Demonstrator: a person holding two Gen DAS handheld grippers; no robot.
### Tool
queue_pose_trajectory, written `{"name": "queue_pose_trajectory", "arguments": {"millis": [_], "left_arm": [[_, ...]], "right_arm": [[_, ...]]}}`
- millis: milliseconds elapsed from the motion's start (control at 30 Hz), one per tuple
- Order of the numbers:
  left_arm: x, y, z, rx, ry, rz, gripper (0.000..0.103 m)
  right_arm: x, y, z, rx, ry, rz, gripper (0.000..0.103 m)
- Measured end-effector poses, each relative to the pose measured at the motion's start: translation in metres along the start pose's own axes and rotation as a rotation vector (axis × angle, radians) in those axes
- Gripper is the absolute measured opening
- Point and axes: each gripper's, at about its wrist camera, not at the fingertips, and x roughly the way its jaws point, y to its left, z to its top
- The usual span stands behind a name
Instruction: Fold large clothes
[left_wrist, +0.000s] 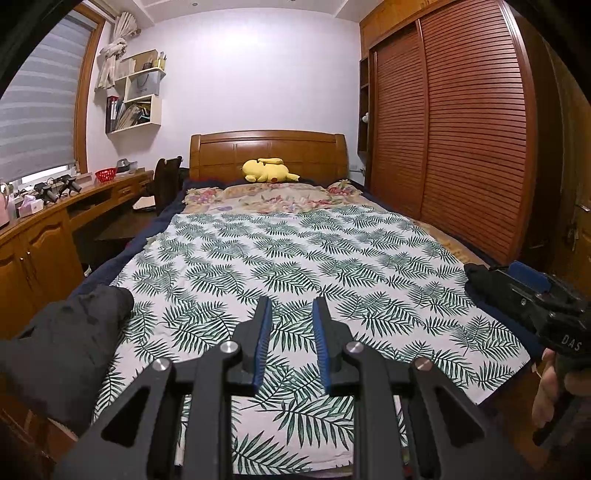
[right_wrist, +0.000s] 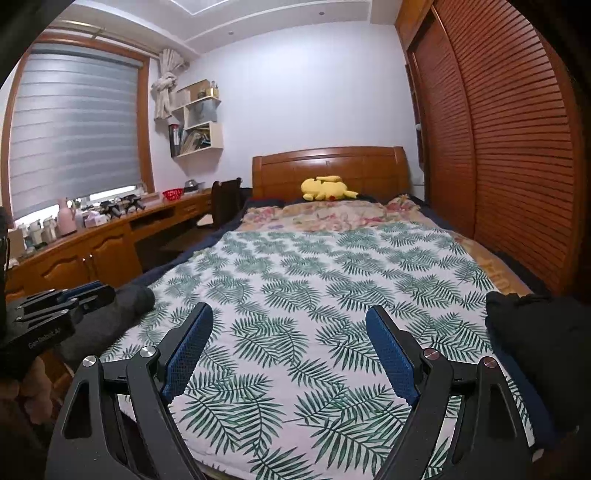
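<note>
With both jaws apart and empty above the sheet (left_wrist: 295, 258), each gripper should pinch a dark garment (left_wrist: 66, 347) by one edge.

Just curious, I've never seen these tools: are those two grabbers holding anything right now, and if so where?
Nothing is held. The left gripper and right gripper both hover with open jaws above the leaf-print sheet; only air lies between them.
</note>
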Motion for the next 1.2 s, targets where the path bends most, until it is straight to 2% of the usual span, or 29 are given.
{"name": "queue_pose_trajectory", "arguments": {"millis": [633,1200], "left_arm": [[0.0066,0.0088,-0.0020,-0.037,0.015,0.014,0.021],[0.0087,0.0078,-0.0037,-0.030,0.017,0.021,0.021]], "right_arm": [[0.0025,0.0016,-0.0035,-0.007,-0.001,0.000,0.087],[0.0048,-0.0002,-0.0044,-0.008,-0.002,0.007,0.087]]}}
